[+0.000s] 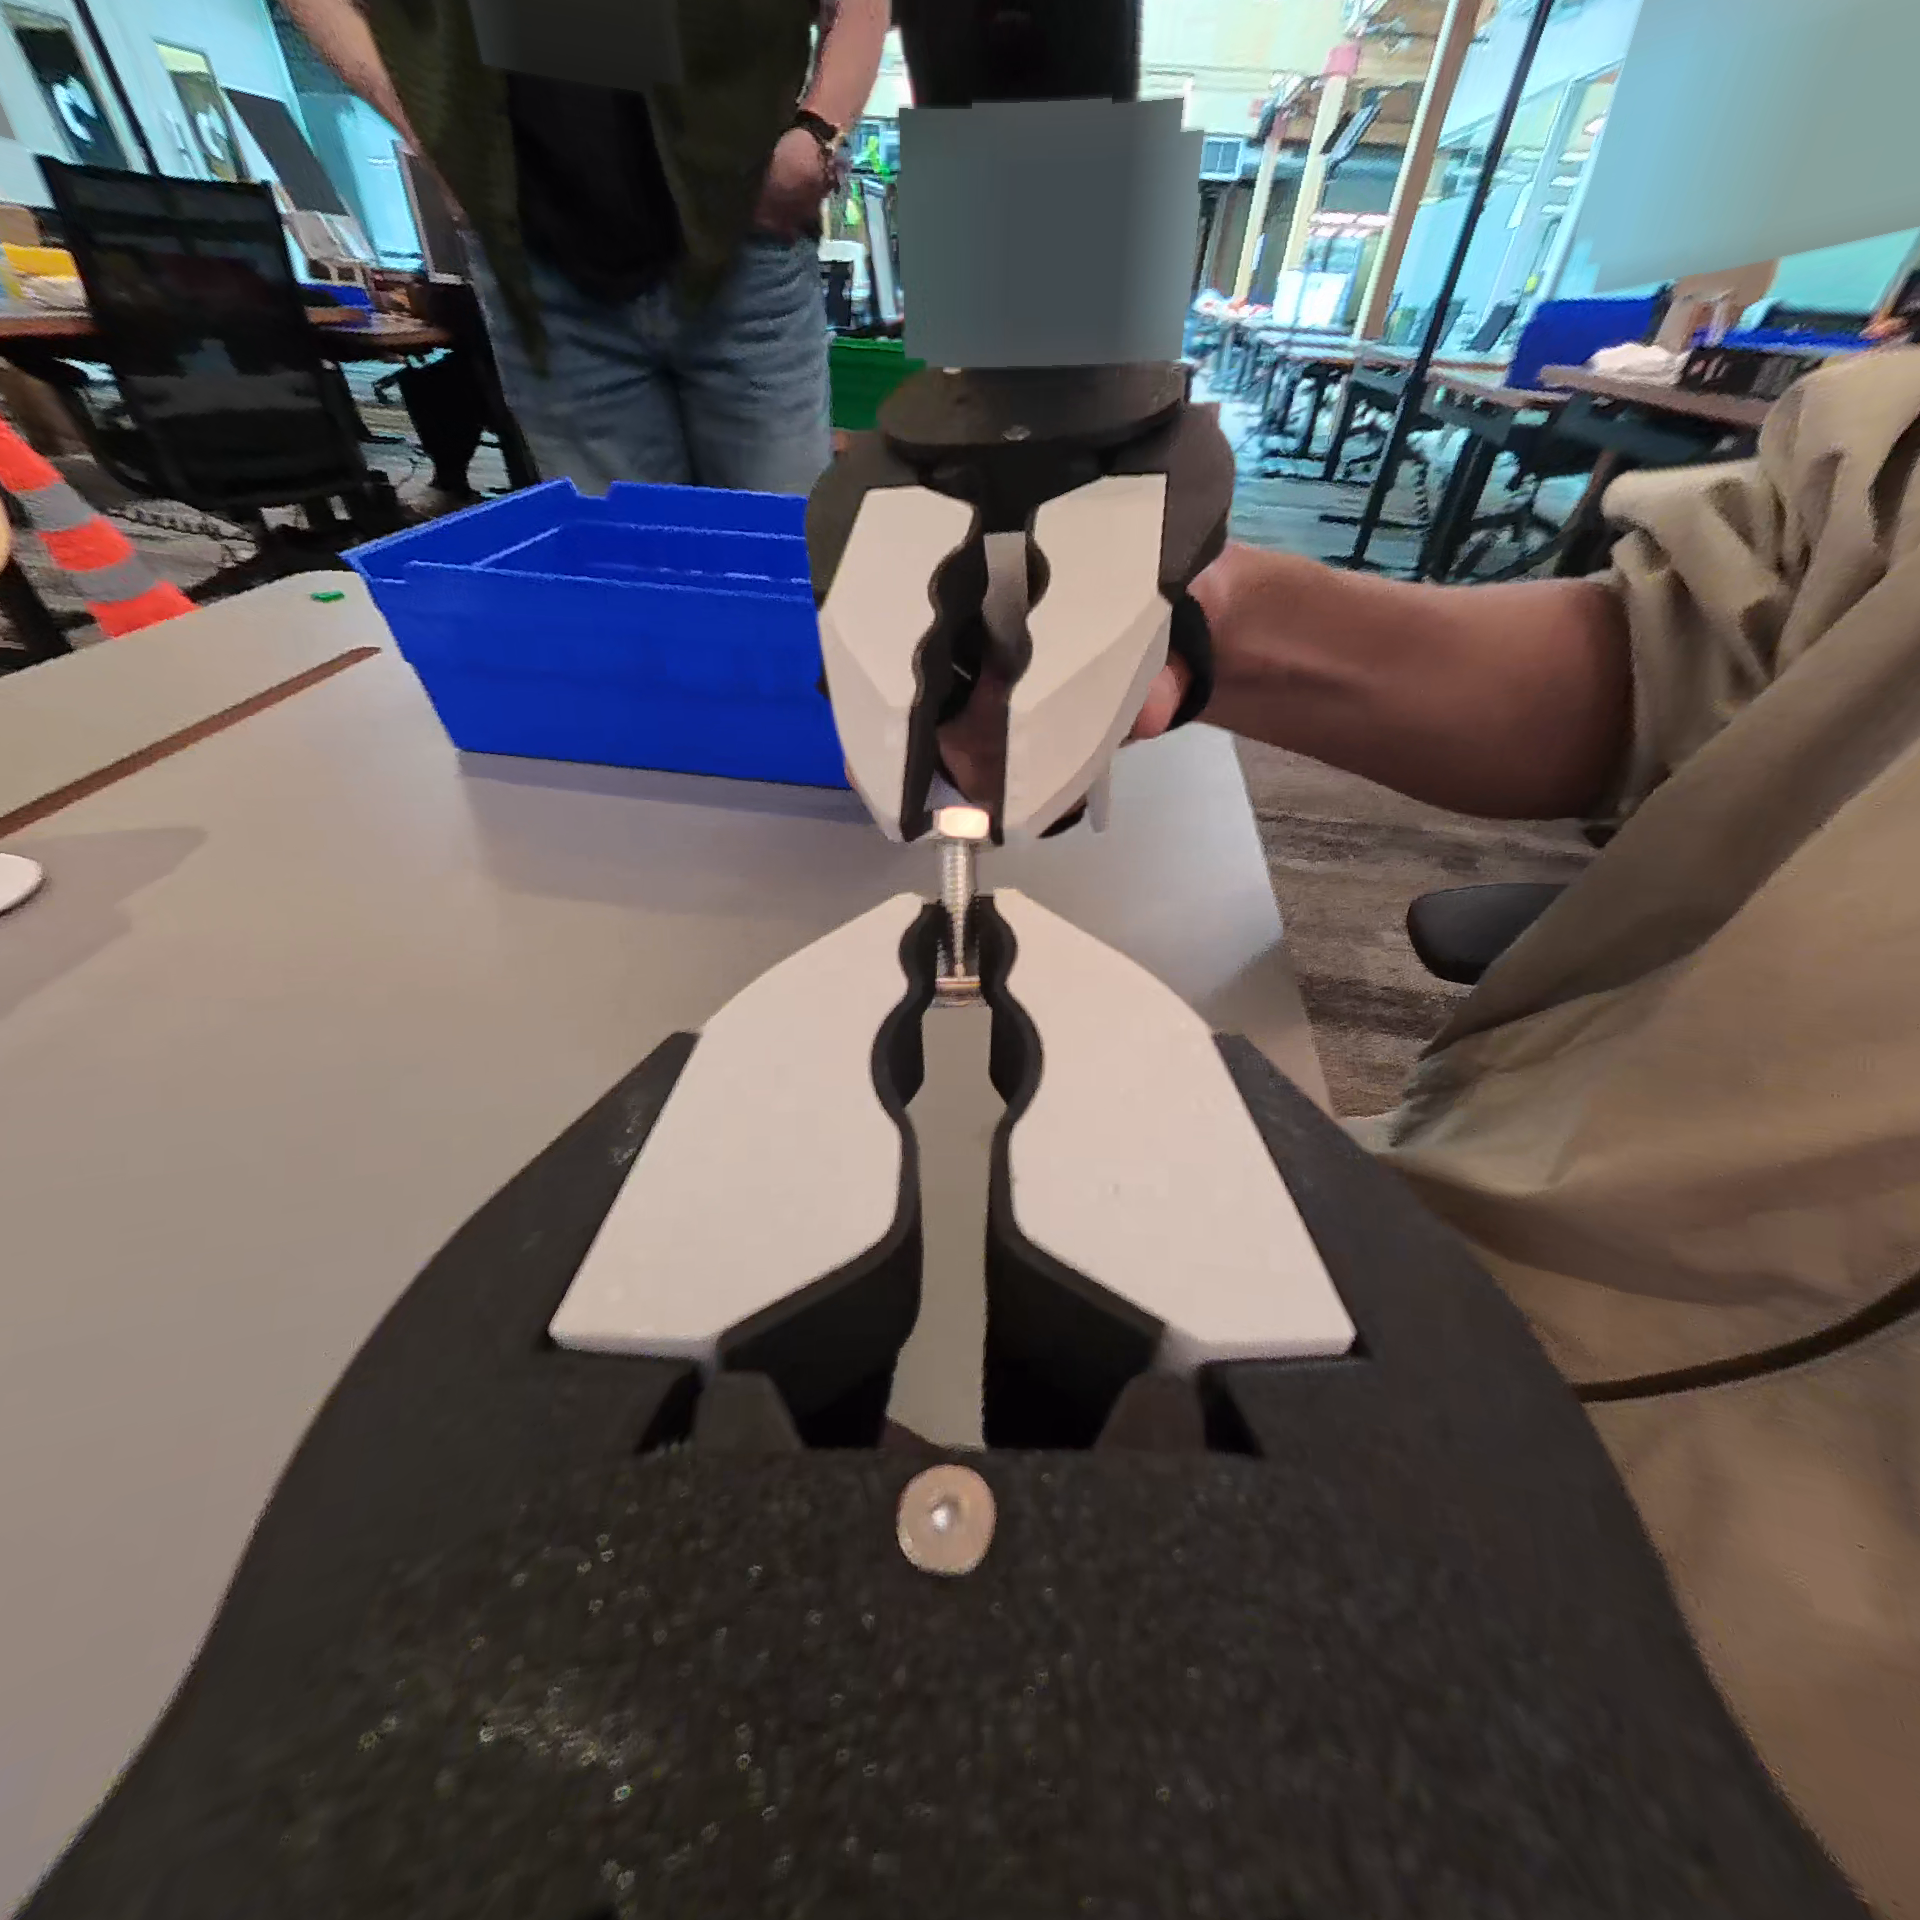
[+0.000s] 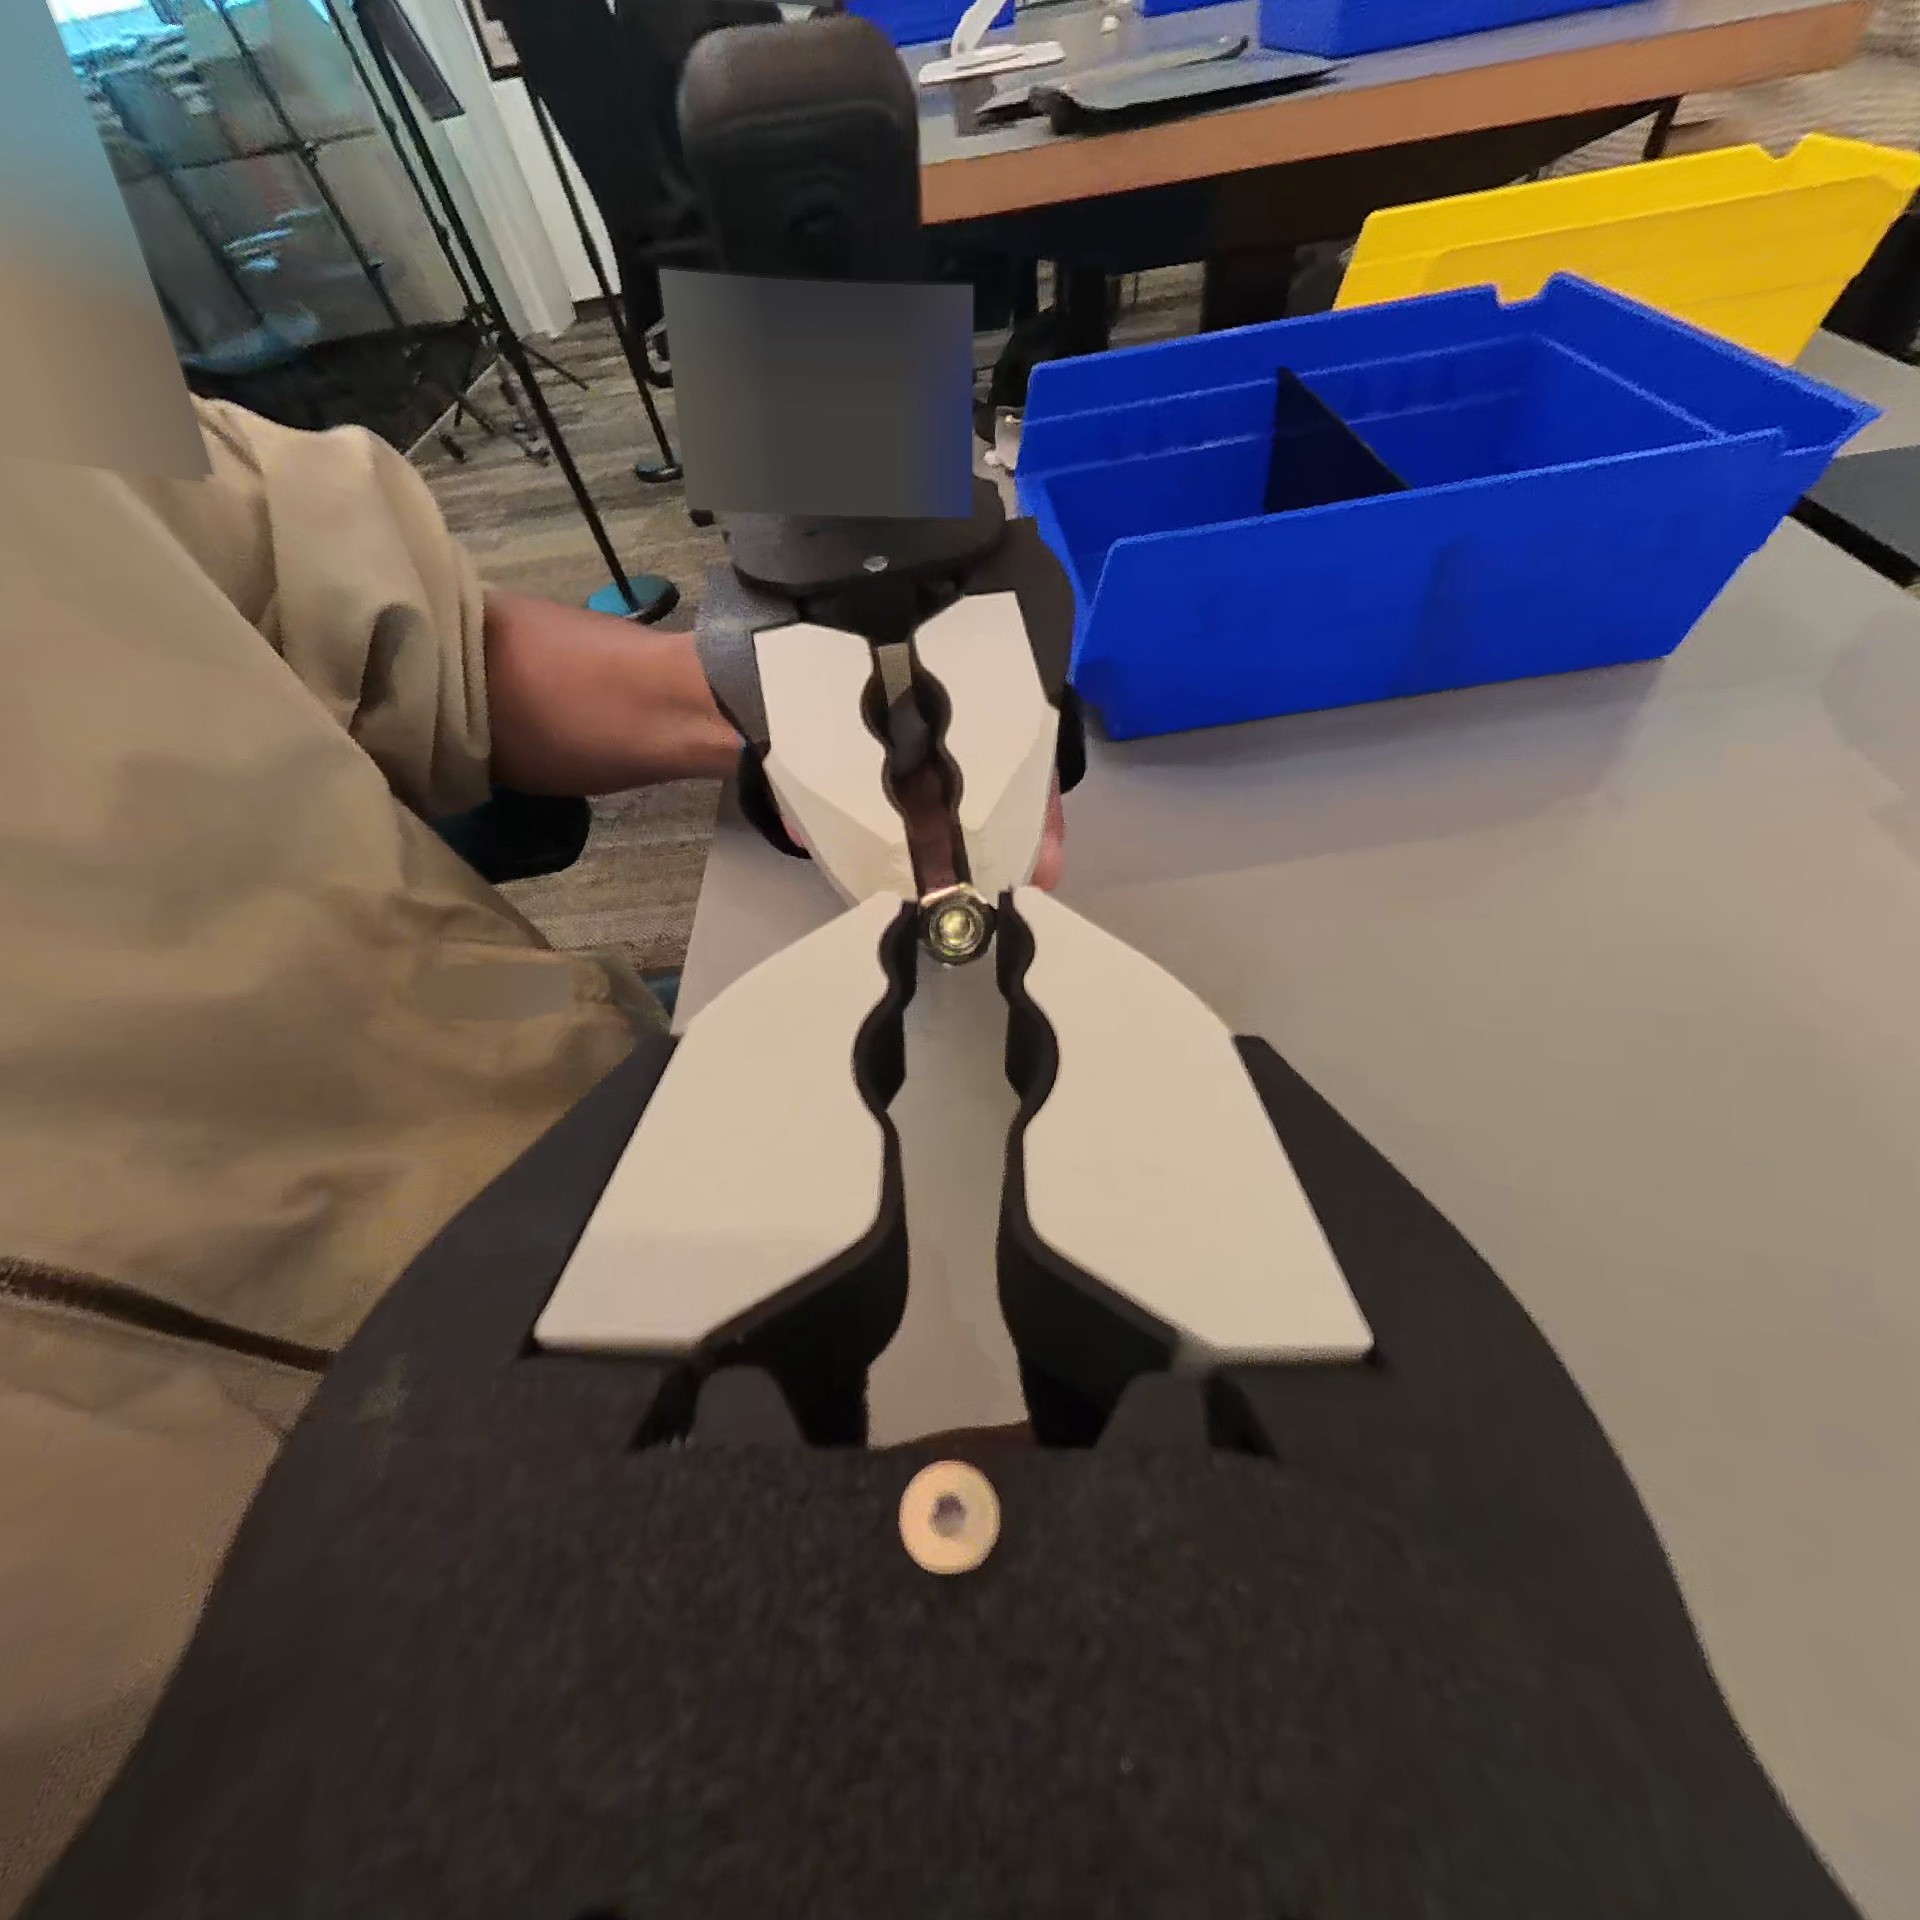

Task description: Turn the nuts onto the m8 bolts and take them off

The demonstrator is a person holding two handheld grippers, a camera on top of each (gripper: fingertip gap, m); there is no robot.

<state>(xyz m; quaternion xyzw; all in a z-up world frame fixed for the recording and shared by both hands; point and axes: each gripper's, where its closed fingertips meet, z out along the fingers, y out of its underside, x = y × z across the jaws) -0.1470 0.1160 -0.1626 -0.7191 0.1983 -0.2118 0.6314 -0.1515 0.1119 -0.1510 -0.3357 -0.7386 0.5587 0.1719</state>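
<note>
Fingers [image 1: 831, 1091] of the left gripper [image 1: 958, 971] are closing nearly together around the head end of a bolt [image 1: 953, 899], whose threaded shank is sticking out past the tips, away from the camera. Its wavy black pads are pressing the bolt from both sides, above the grey table [image 1: 312, 987].

Straight ahead in the left wrist view, the right gripper [image 1: 961, 826] is pointing back at the camera, and its white fingers are pinching a nut [image 1: 961, 824] that is sitting at the far end of the bolt's thread. A bare hand [image 1: 1174, 686] is gripping that tool, with a tan sleeve [image 1: 1714, 831] reaching in from the right.

From the right wrist view, the right gripper [image 2: 954, 928] is narrowing on the nut [image 2: 954, 928] at its very tips, and the bolt's end is showing through the nut's hole. Whether the thread is actually biting cannot be told. Just beyond, the left gripper [image 2: 940, 878] is facing it tip to tip, the two tools almost touching.

Farther back on the table, a blue bin [image 2: 1455, 582] with a dark divider [image 2: 1330, 457] is standing to the right, and a yellow bin [image 2: 1662, 229] is sitting behind it. In the left wrist view the blue bin [image 1: 623, 644] is lying beyond the tools to the left, and a person in jeans [image 1: 665, 343] is standing behind the table.
</note>
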